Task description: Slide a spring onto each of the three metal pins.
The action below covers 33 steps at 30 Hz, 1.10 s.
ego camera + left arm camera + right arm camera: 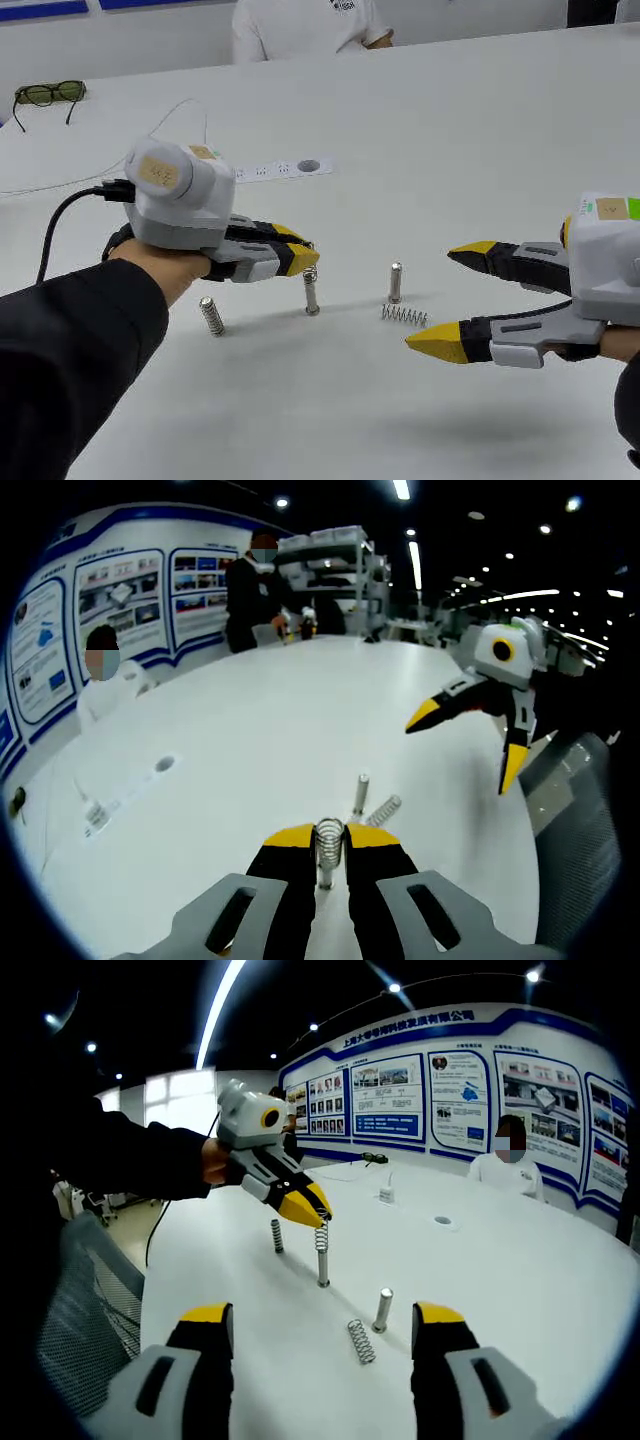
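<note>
Spring (329, 842) pinched in left claw (303, 258), sitting atop middle pin (312, 297). Right claw (430, 300) spread wide beside loose spring (404, 316), flat on bench (450, 150) near bare pin (395, 282). Probably light, squashy, prone to roll: gentle pinch across mid-coils, axis kept upright over pin.

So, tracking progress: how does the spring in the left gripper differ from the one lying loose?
The held spring stands upright atop the middle pin; the loose spring lies flat on the table. The held spring is clamped by the left gripper; the loose spring is untouched. Both are metal coils.
</note>
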{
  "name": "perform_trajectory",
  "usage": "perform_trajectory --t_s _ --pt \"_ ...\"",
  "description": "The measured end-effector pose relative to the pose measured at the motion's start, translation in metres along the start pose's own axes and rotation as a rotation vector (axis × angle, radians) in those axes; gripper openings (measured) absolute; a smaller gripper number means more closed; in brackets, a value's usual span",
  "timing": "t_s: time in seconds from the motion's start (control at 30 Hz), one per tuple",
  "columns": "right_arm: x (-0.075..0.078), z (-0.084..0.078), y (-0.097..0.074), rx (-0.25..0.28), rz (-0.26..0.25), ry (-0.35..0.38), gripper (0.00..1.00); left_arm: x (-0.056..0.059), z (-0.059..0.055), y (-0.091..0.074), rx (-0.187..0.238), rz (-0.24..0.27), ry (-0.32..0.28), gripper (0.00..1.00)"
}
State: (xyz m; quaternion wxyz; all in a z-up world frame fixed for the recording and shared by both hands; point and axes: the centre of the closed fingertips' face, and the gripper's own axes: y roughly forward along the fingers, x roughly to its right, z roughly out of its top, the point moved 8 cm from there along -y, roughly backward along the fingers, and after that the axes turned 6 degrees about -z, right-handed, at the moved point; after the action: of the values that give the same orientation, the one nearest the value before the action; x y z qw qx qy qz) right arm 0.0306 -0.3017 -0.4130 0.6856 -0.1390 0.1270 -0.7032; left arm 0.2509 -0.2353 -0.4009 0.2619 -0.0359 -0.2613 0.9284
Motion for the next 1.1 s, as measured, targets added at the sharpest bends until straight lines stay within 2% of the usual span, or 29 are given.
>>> perform_trajectory --t_s 1.1 --pt "-0.0027 -0.0027 0.0005 -0.007 0.016 0.009 0.72 -0.0023 -0.0028 -0.0002 -0.003 0.006 -0.016 0.10"
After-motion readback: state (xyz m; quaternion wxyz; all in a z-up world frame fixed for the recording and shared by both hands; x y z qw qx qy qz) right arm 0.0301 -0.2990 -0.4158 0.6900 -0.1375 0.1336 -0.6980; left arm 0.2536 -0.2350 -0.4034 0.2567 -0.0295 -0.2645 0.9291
